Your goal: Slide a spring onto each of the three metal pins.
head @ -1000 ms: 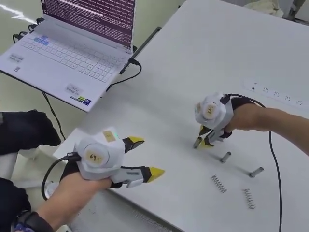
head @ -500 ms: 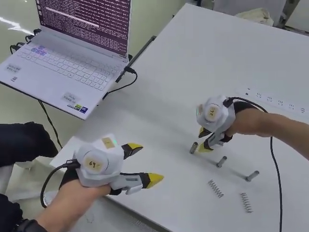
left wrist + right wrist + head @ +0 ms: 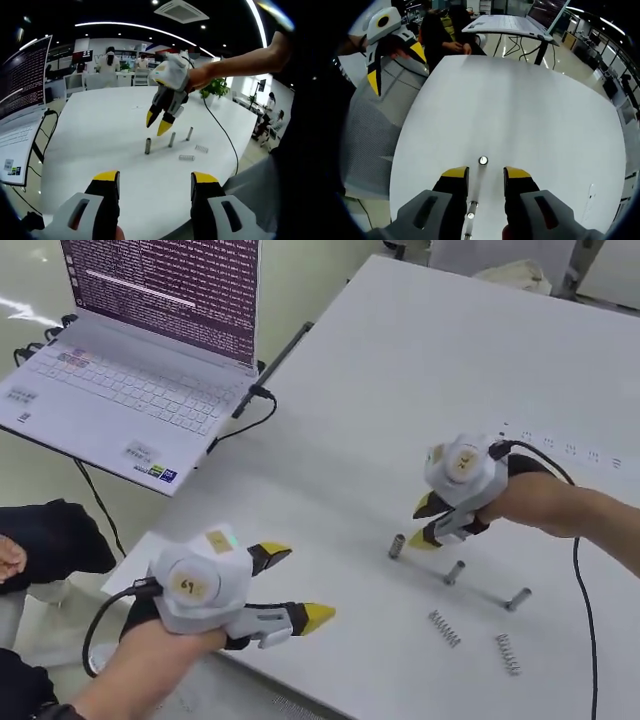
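Right hand-held gripper (image 3: 421, 524) open, empty, just beside end pin (image 3: 397, 546), left hand-held gripper (image 3: 298, 583) open, well apart

Laptop screen (image 3: 160, 290) cut by top edge; leftmost pin (image 3: 397, 545) too small to tell bare or coiled

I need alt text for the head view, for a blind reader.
The right gripper, open, hovers beside the first of three upright metal pins on a white table; two loose springs lie nearby. The left gripper is held open at the table's near edge, and an open laptop stands far left.
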Motion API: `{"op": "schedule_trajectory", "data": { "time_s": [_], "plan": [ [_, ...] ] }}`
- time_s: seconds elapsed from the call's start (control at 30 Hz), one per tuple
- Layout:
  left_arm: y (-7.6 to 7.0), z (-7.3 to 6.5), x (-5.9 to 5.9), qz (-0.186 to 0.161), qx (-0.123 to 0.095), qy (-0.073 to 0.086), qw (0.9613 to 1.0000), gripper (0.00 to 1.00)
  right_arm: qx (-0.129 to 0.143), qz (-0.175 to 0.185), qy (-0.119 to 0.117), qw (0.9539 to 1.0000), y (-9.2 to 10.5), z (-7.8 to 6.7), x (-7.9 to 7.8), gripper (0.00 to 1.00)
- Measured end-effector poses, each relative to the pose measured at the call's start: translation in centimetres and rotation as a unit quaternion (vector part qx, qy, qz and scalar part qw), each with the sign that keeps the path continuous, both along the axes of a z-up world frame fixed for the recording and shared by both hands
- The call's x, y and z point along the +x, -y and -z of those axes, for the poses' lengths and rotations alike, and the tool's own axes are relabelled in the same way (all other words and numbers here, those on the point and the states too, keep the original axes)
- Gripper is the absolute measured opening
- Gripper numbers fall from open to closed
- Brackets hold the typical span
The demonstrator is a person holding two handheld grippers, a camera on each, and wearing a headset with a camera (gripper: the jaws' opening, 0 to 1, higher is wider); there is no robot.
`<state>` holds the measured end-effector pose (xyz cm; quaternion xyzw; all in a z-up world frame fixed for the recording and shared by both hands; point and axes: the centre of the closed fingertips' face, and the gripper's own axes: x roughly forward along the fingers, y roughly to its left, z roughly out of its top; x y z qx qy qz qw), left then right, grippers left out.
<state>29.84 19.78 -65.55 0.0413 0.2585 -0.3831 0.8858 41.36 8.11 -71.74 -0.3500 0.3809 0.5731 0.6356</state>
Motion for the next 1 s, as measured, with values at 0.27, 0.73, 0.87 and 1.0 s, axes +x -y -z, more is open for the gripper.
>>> {"op": "schedule_trajectory", "data": {
  "time_s": [0.27, 0.73, 0.87, 1.0],
  "plan": [
    [0.2, -0.2, 0.1, 0.002, 0.003, 0.002, 1.0, 0.52, 0.044, 0.057, -0.007, 0.9974, 0.3, -0.4, 0.0, 0.26],
    [0.2, -0.5, 0.2, 0.003, 0.001, 0.006, 1.0, 0.51, 0.133, 0.141, 0.017, 0.9809, 0.4, -3.1, 0.7, 0.26],
    [0.2, -0.6, 0.2, 0.001, -0.001, 0.007, 1.0, 0.52, 0.148, 0.156, 0.026, 0.9762, 0.9, -3.6, 0.5, 0.27],
    [0.3, -0.6, 0.3, 0.001, -0.002, 0.007, 1.0, 0.52, 0.162, 0.171, 0.031, 0.9714, 1.4, -4.0, 0.0, 0.28]
  ]
}}
